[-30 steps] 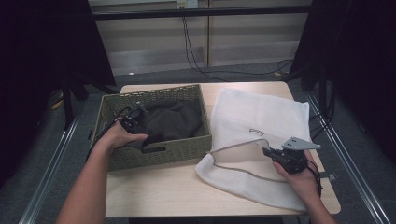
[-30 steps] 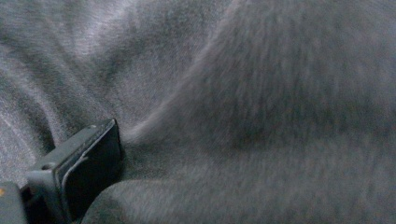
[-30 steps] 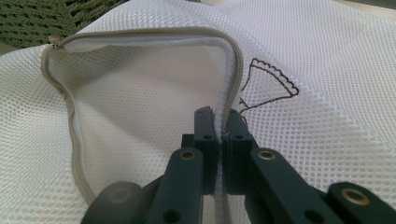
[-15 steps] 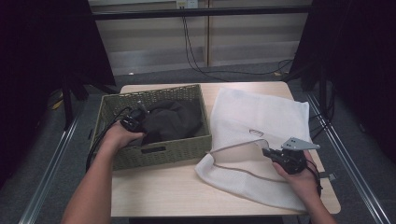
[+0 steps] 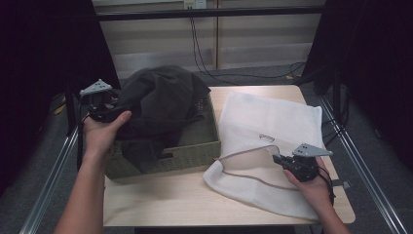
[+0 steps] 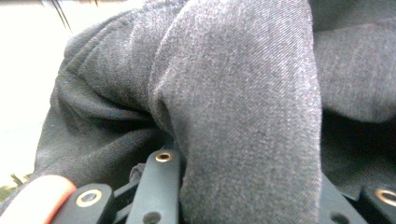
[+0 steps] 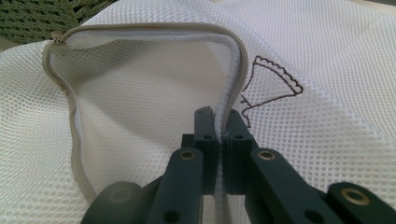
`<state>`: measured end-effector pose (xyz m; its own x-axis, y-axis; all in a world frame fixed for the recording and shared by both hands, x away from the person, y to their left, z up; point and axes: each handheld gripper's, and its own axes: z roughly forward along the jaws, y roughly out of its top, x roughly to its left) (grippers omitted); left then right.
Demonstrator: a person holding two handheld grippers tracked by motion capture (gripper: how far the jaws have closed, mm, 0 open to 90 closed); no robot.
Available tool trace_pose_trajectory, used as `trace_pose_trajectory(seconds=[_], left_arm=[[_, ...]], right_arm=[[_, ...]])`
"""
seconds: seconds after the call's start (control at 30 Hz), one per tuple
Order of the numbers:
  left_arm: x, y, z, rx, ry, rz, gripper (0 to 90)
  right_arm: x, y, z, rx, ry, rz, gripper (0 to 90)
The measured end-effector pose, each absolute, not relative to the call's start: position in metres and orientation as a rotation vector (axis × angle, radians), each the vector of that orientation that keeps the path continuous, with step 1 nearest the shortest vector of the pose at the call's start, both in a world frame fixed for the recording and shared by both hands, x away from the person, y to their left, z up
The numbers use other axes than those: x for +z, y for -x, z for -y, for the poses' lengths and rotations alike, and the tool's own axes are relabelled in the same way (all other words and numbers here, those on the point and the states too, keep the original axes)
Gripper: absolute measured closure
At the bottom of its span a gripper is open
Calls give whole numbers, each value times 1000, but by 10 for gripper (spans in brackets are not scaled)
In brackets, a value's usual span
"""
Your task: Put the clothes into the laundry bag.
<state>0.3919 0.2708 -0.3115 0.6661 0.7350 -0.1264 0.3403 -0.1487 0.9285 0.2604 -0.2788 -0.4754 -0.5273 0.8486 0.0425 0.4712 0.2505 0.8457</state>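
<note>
Your left gripper (image 5: pixel 104 105) has just clamped the dark garment (image 5: pixel 158 105), lifted over the basket (image 5: pixel 195 151). Right gripper (image 5: pixel 280 159) pinches the mesh bag (image 5: pixel 272 122) rim; trailing cloth could snag the basket.

Left tool (image 5: pixel 113 108) and right tool (image 5: pixel 281 159): black bodies, each topped by a grey three-cornered plate with dark holes; black link jaws carry brass-ringed screws; black cables trail. Forearms bare, no sleeves.

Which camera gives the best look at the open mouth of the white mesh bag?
The right gripper view: the mesh bag gapes wide, its zipper edge pinched in the right tool. The high view shows the same opening small and far. The left gripper view shows dark cloth.
</note>
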Motion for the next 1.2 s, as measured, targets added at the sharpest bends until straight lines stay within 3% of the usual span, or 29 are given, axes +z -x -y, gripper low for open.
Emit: trace_pose_trajectory(seconds=[0.13,0.33,0.63,0.9,1.2], left_arm=[[-295,-383,-276,431,-1659,-837,717],[-298,-378,-274,404,-1578,-829,716],[-302,-373,-260,363,-1600,-791,717],[-285,-349,-230,284,-1609,-646,716],[-281,-296,-165,58,-1639,-378,715]], right_arm=[[-476,-261,278,1195,-1199,-2104,868],[-475,-260,278,1203,-1199,-2099,869],[-475,-261,278,1220,-1192,-2103,872],[-473,-261,279,1241,-1188,-2108,873],[-470,-262,280,1266,-1207,-2093,874]])
